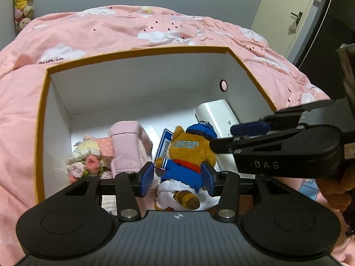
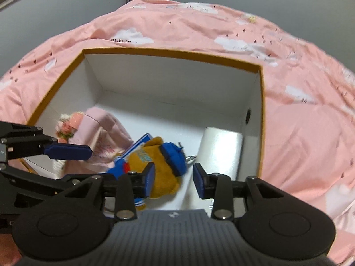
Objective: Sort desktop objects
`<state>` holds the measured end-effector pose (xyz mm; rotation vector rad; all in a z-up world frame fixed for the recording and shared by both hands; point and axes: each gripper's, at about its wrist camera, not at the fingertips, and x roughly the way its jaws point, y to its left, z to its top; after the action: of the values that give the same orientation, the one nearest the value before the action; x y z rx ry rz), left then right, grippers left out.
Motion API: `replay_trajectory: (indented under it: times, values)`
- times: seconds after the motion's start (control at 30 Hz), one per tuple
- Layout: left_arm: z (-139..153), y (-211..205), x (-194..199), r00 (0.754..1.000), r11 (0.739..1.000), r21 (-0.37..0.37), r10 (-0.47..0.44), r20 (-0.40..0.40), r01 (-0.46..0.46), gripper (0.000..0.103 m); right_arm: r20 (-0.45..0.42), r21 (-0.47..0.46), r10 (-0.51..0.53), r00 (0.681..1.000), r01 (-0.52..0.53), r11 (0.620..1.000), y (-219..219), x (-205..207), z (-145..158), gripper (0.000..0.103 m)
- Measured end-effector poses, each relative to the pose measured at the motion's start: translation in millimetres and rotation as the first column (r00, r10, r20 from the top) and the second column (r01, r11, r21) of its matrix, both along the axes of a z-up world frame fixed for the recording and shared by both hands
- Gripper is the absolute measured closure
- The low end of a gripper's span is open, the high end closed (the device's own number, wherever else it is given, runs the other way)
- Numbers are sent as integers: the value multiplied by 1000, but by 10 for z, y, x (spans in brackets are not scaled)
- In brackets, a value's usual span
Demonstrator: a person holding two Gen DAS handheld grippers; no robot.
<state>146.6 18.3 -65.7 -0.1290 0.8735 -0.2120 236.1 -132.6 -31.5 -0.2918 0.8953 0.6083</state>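
Observation:
A brown plush bear (image 1: 188, 150) in a blue jacket and blue cap lies in the white box (image 1: 137, 84) with an orange rim. My left gripper (image 1: 177, 178) straddles the bear's body, its blue pads beside it without squeezing, so it is open. My right gripper (image 2: 174, 180) is open over the bear's capped head (image 2: 173, 157), with a gap at the right pad. Its fingers (image 1: 250, 129) reach in from the right in the left wrist view. A blue tag card (image 1: 165, 144) sits under the bear.
Also in the box are a pink pouch (image 1: 128, 146), a crochet flower bouquet (image 1: 88, 157) and a white oblong case (image 1: 217, 115). The box rests on a pink cloud-print quilt (image 1: 111, 31). A door (image 1: 288, 11) stands at the far right, and plush toys (image 1: 23, 2) hang at the far left.

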Motion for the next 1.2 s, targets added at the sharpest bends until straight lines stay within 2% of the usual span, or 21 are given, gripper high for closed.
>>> replay_trajectory:
  times: [0.13, 0.33, 0.47, 0.67, 0.83, 1.03, 1.2]
  values:
    - [38, 63, -44, 1000, 1000, -11, 24, 8, -24, 49, -96, 67, -15, 995, 22, 998, 1, 36, -36, 62]
    - [68, 158, -94, 998, 997, -23, 68, 10, -67, 50, -188, 79, -22, 982, 37, 996, 136, 46, -207, 66]
    - [47, 191, -126, 997, 996, -33, 81, 0, -81, 50, -169, 56, -13, 986, 23, 998, 218, -2, -260, 68]
    - [32, 201, -145, 996, 995, -34, 89, -3, -89, 50, -177, 68, 3, 984, 9, 998, 218, -7, -277, 69]
    - [49, 175, -202, 996, 996, -34, 87, 15, -86, 50, -108, 47, 5, 994, 0, 999, 198, -89, -203, 69]
    - [97, 148, -330, 994, 993, -69, 101, 46, -98, 50, 69, 11, -6, 998, 5, 1000, 141, -292, -28, 54]
    - [202, 75, -467, 989, 993, -54, 108, 100, -103, 50, 177, 41, -44, 983, 37, 998, 25, -474, 111, 44]
